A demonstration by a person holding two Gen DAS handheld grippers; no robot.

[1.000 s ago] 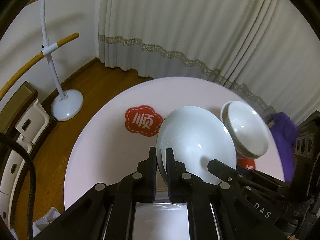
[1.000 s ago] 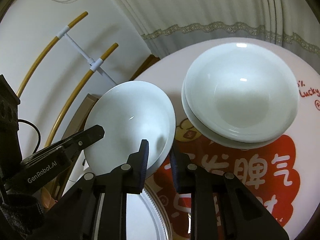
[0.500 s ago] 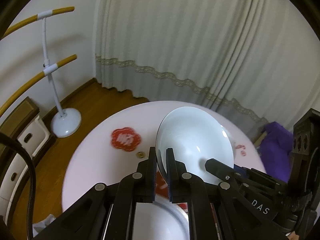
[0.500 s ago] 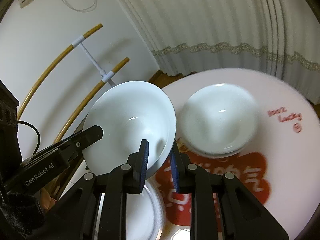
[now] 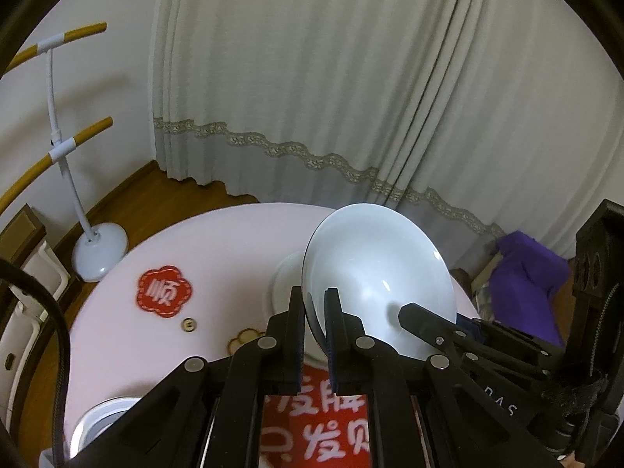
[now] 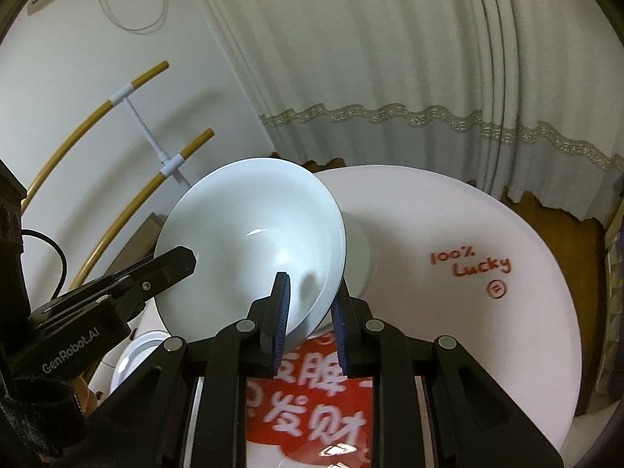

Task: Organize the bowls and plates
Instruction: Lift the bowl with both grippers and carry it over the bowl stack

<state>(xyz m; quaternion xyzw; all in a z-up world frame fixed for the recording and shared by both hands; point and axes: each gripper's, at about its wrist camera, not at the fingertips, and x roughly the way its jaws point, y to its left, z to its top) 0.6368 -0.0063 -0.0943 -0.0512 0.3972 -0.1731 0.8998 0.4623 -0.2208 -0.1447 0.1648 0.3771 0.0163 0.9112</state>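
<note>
Bowl [image 5: 378, 277] in both grippers (tilted)

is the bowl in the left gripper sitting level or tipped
Tipped. The bowl stands steeply on edge, its empty inside facing the camera, with the left gripper pinching its lower rim above the table.

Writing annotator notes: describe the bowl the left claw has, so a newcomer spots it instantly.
Start at the round pink table in front of the pale curtain. Above it a white bowl is in the air, tilted with its hollow facing the camera, its near rim pinched in the left claw. The other white dish lies flat on the table behind it.
</note>
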